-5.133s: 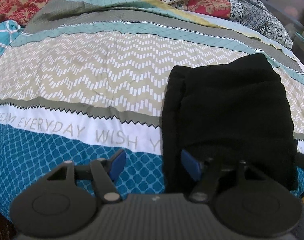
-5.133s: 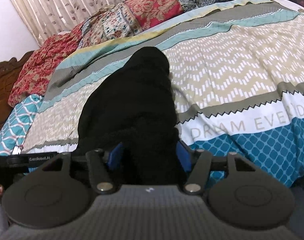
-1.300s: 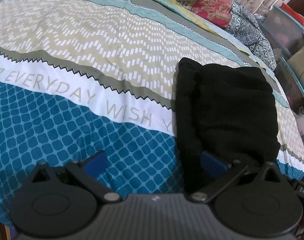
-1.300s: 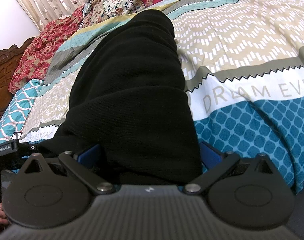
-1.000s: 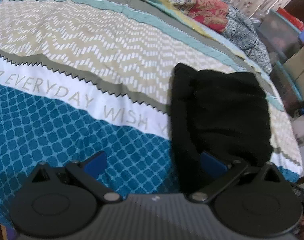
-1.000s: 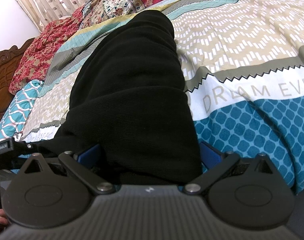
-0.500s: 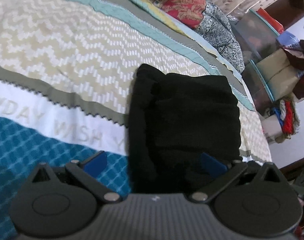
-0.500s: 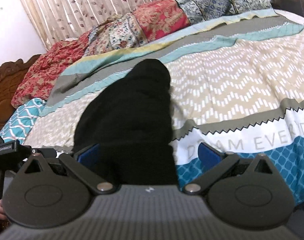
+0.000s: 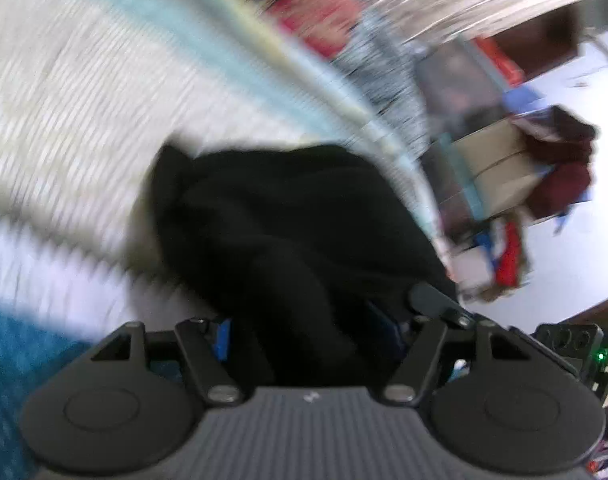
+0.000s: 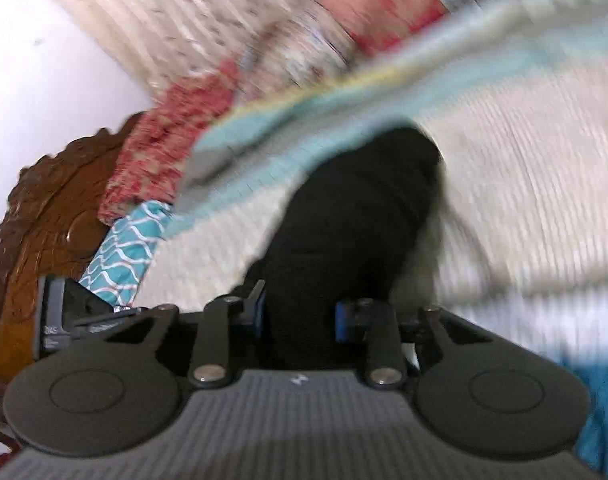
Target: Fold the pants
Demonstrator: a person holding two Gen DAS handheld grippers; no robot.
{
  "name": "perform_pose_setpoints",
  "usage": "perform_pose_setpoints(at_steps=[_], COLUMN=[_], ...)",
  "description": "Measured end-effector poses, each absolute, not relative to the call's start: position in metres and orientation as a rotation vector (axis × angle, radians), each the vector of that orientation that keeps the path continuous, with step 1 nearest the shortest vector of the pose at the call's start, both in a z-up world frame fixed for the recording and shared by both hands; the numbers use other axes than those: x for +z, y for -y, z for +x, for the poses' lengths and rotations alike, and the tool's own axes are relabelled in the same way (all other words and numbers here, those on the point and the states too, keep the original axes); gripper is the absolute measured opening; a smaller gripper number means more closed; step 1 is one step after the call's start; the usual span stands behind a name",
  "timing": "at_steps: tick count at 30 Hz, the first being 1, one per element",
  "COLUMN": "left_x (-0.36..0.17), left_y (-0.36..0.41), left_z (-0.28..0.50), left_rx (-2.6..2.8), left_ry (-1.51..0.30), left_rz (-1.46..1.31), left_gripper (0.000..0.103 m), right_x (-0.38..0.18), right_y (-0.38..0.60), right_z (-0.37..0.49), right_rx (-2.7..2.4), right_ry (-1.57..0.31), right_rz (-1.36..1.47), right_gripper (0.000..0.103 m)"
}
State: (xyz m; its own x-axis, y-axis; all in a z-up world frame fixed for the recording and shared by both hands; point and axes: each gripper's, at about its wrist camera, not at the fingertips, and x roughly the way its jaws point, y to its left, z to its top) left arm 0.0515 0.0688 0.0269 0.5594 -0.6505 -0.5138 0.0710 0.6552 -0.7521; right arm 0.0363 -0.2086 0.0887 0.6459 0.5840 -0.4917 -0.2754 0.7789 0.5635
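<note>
The black folded pants lie on the patterned bedspread, blurred by motion. My left gripper has its blue pads closed in on the near end of the pants, with black cloth bunched between them. In the right wrist view the pants rise up from between the jaws. My right gripper is shut on the near end of the pants. The other gripper's body shows at the left of the right wrist view.
Red floral pillows and a carved wooden headboard stand at the bed's far side. Cardboard boxes and piled clothes sit beside the bed on the right. A curtain hangs behind.
Both grippers have closed from wide open onto the near end of the pants. Both views have swung and tilted fast, so the frames are now blurred, and the bundle looks lifted.
</note>
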Motion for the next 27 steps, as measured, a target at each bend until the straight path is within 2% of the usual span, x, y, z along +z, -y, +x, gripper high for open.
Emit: perform_pose_setpoints(at_steps=[7, 12, 15, 18, 20, 22, 24, 25, 27], left_x=[0.148, 0.179, 0.154, 0.102, 0.052, 0.005, -0.02, -0.022, -0.017], left_y=[-0.088, -0.079, -0.075, -0.074, -0.07, -0.065, -0.062, -0.064, -0.066], left_z=[0.123, 0.183, 0.222, 0.258, 0.281, 0.292, 0.284, 0.278, 0.27], left_rx=[-0.496, -0.42, -0.363, -0.271, -0.183, -0.102, -0.062, -0.065, -0.059], left_ry=[-0.591, -0.476, -0.492, -0.578, -0.707, -0.848, -0.874, -0.85, -0.846], left_rz=[-0.605, -0.461, -0.454, -0.453, -0.46, -0.449, -0.44, -0.459, -0.476], left_gripper=[0.064, 0.064, 0.064, 0.064, 0.064, 0.061, 0.078, 0.08, 0.081], right_x=[0.192, 0.207, 0.177, 0.128, 0.086, 0.034, 0.007, 0.006, 0.011], right_y=[0.179, 0.172, 0.171, 0.17, 0.17, 0.171, 0.177, 0.183, 0.189], right_z=[0.116, 0.174, 0.212, 0.245, 0.266, 0.285, 0.275, 0.267, 0.261], right_rx=[0.593, 0.585, 0.55, 0.495, 0.438, 0.343, 0.247, 0.263, 0.251], right_ry=[-0.375, -0.214, -0.221, -0.316, -0.442, -0.65, -0.684, -0.664, -0.664], right_rz=[0.344, 0.274, 0.246, 0.232, 0.242, 0.272, 0.267, 0.286, 0.302], right_gripper=[0.029, 0.029, 0.029, 0.029, 0.029, 0.03, 0.037, 0.039, 0.054])
